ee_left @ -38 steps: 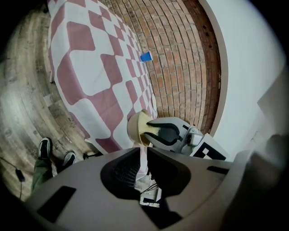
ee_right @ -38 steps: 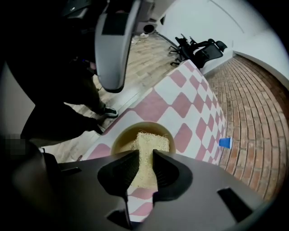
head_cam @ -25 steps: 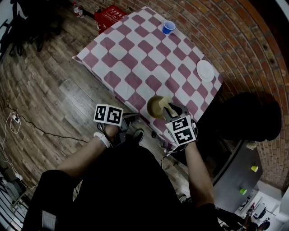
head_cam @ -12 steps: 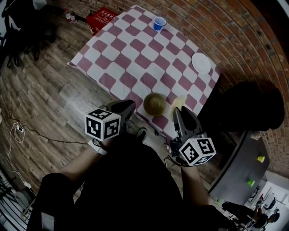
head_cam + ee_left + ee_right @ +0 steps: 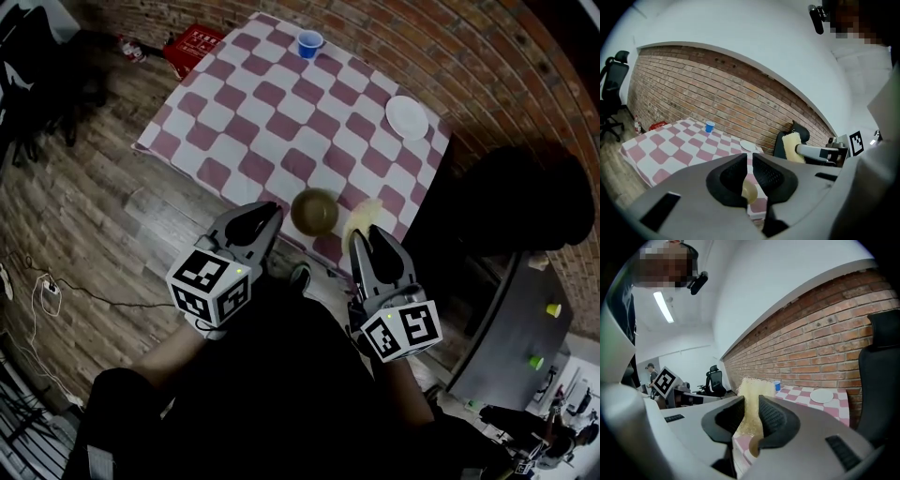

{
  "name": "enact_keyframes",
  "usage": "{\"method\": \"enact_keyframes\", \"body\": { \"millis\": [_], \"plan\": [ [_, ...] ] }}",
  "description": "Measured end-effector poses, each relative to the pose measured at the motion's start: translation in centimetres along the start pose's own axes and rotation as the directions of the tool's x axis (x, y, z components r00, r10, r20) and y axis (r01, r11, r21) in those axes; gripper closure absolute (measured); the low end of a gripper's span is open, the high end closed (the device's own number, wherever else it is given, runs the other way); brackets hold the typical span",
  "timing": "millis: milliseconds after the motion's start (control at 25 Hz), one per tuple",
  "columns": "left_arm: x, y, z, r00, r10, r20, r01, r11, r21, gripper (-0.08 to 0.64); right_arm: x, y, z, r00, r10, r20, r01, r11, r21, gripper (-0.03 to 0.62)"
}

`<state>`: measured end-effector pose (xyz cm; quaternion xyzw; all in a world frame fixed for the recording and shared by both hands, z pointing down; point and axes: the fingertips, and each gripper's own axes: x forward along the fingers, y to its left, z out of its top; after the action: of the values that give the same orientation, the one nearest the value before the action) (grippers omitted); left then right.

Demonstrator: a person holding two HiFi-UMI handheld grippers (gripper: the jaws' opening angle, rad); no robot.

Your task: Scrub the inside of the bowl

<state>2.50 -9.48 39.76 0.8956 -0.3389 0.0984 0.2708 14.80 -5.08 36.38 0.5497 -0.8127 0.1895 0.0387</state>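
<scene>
1. Where the head view looks steeply down, a square table under a pink-and-white chequered cloth (image 5: pixel 281 122) fills the middle. It stands on a brown plank floor (image 5: pixel 94 187) against a red brick wall (image 5: pixel 469 56).
2. A black office chair (image 5: pixel 525 216) stands at the table's right side, close to the wall.
3. A red plastic crate (image 5: pixel 192 45) sits on the floor beyond the table's far left corner.
4. The left gripper (image 5: pixel 272 214), grey with a marker cube, hovers at the table's near edge, just left of the bowl and apart from it. Its jaws stand barely apart, with only a thin slit between the pads and nothing gripped in them.
5. The right gripper (image 5: pixel 367 234) hangs at the same edge, to the bowl's right. Its jaws are clamped on the sponge, which stands up between the ribbed pads.
6. The round olive-brown bowl (image 5: pixel 314 213) sits upright on the cloth near the table's near edge, between the two grippers.
7. The pale yellow fibrous sponge (image 5: pixel 366 216) sticks out past the right gripper's jaw tips, just beside the bowl's right rim and outside the bowl.
8. A round white plate (image 5: pixel 407 116) lies near the table's right edge, well apart from the bowl.
9. A small blue cup (image 5: pixel 309 43) stands upright at the far corner.
</scene>
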Motion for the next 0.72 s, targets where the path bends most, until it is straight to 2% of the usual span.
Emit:
{"method": "enact_keyframes", "body": {
  "millis": [160,720],
  "plan": [
    [-0.03,0.14,-0.01,1.000,0.021,0.021,-0.020,0.999,-0.035,0.512,0.11,0.56,-0.22,1.000,0.023,-0.001,-0.023,1.000,0.008,0.489],
    [0.30,-0.39,-0.59,1.000,0.026,0.014,-0.026,1.000,-0.010,0.512,0.07,0.44,-0.77,0.999,0.042,-0.010,-0.041,0.999,0.024,0.489]
  ]
}}
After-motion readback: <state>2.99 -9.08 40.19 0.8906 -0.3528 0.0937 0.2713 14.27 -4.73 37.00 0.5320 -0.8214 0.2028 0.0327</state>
